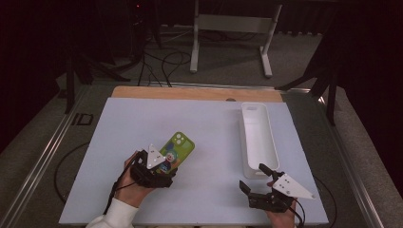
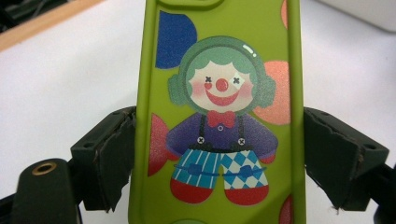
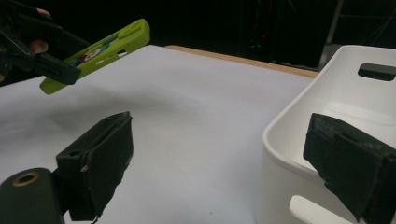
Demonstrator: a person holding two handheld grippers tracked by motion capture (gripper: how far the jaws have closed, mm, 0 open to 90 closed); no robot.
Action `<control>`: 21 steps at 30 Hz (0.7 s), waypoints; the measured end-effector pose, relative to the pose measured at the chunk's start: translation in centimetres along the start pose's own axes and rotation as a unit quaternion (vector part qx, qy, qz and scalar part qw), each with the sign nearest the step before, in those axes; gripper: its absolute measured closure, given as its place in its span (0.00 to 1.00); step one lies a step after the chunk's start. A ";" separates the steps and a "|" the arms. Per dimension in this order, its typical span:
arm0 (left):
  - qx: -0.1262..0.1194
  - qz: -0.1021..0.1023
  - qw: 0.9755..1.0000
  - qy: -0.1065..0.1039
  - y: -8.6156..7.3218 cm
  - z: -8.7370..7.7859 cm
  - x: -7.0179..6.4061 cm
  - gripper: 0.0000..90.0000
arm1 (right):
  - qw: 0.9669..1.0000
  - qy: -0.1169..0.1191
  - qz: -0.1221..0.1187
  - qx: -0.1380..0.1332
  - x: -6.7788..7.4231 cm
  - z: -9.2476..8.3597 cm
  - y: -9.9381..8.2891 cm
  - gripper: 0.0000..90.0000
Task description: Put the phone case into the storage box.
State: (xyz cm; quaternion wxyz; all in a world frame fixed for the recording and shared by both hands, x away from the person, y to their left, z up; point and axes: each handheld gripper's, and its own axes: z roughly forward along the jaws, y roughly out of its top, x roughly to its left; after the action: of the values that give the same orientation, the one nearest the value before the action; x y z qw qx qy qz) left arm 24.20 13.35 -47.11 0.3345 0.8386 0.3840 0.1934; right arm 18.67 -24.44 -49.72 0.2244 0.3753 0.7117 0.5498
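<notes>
Left gripper has its jaws clamped across the stiff, slick-looking green phone case by its long edges, right gripper gaping empty.

The claw grips a green clown-printed phone case above the white table.

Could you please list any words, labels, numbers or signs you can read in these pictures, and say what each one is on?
None can be read.
The phone case held in the left gripper bears a clown drawing and coloured spots, no lettering.
The white bin shows no label.
A dark mark on the table frame is too blurred to read.
</notes>
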 end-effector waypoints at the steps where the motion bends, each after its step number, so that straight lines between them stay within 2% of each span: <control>1: -0.002 0.000 1.000 0.000 0.0 0.0 0.0 0.18 | 1.000 0.001 0.004 -0.001 -0.1 0.0 0.1 0.09; 6: -0.018 0.000 1.000 0.005 0.2 -0.1 0.1 0.18 | 1.000 0.009 0.023 0.010 -0.3 0.1 0.8 0.10; 11: -0.032 -0.002 0.999 0.002 0.5 -0.1 0.1 0.18 | 0.999 0.020 0.024 0.027 -0.3 0.5 1.5 0.10; 17: -0.048 0.001 0.999 0.000 0.9 -0.1 -0.1 0.18 | 0.997 0.026 0.052 0.043 -0.9 1.2 2.2 0.10; 21: -0.057 0.002 0.998 0.006 1.2 -0.2 -0.2 0.18 | 0.997 0.024 0.053 0.055 -1.0 1.6 2.6 0.10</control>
State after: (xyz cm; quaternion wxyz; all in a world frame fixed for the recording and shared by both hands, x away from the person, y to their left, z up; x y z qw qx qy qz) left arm 24.57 12.66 -46.09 0.3786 0.8179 0.3725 0.2212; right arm 21.18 -23.95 -47.79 0.1569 0.4111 0.7251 0.5297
